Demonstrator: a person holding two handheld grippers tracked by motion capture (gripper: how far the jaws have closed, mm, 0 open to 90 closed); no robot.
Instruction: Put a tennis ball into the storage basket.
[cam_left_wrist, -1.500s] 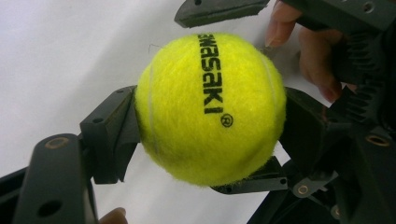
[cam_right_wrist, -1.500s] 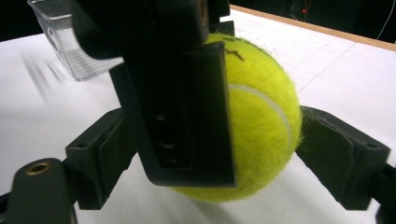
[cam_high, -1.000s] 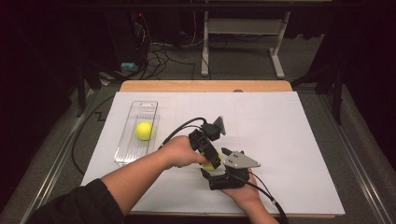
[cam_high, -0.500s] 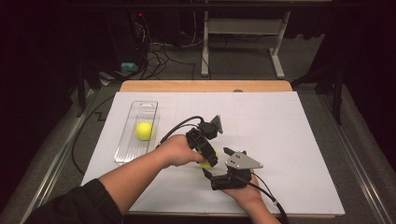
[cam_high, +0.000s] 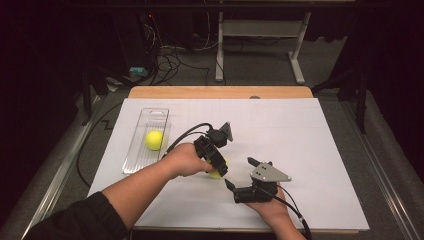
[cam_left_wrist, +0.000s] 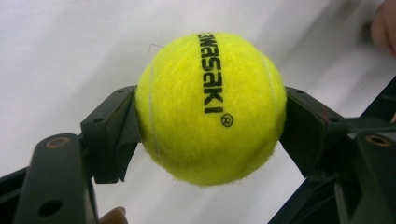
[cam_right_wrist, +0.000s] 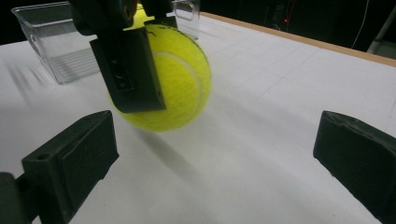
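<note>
A yellow tennis ball (cam_left_wrist: 210, 109) with black lettering sits between the pads (cam_left_wrist: 119, 133) of my left gripper (cam_left_wrist: 211, 122), which is shut on it. From above, that ball (cam_high: 217, 173) peeks out under the left gripper (cam_high: 218, 171) near the middle of the white table. It hangs just above the surface with a shadow beneath it, as the ball (cam_right_wrist: 180, 86) appears in the right gripper view. My right gripper (cam_high: 239, 172) lies just to its right, pointing at it, jaws wide open around nothing (cam_right_wrist: 215, 158). A second yellow ball (cam_high: 154, 140) rests in the clear tray (cam_high: 131, 160).
The clear plastic tray (cam_right_wrist: 60, 42) stands at the left of the white sheet (cam_high: 310, 145). A wooden table edge (cam_high: 220, 92) runs along the back. Cables trail from both grippers. Bare white surface stretches to the right and back.
The left gripper has shifted a little to the left with the ball, so more of the ball shows beneath it. The right gripper has stayed open and nearly still.
</note>
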